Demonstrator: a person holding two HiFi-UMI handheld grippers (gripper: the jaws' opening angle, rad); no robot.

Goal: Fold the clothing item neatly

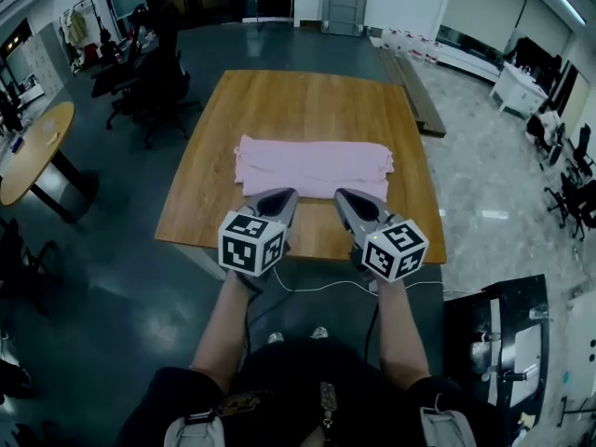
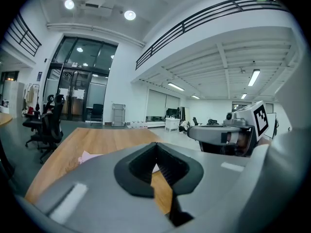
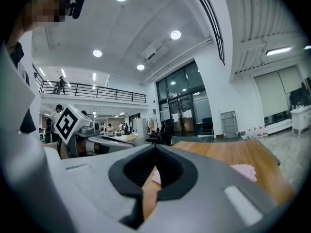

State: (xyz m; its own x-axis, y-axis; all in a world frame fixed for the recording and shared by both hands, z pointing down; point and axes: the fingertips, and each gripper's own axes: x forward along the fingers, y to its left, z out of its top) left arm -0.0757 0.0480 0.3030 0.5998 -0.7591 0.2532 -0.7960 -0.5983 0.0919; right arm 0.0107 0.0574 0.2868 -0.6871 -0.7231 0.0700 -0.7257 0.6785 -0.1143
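Note:
A pink garment (image 1: 313,166) lies folded into a long flat band across the middle of the wooden table (image 1: 298,101). My left gripper (image 1: 283,195) hovers at the garment's near edge, left of centre. Its jaws are shut with nothing between them. My right gripper (image 1: 344,195) hangs beside it at the near edge, right of centre, also shut and empty. In the left gripper view a corner of the pink garment (image 2: 89,156) shows past the closed left gripper (image 2: 155,145). In the right gripper view the pink garment (image 3: 246,171) lies to the right of the closed right gripper (image 3: 155,147).
Black office chairs (image 1: 149,82) stand left of the table, with a round wooden table (image 1: 33,152) further left. A low bench (image 1: 414,91) runs along the table's right side. A white cable (image 1: 326,289) crosses the floor by the person's feet.

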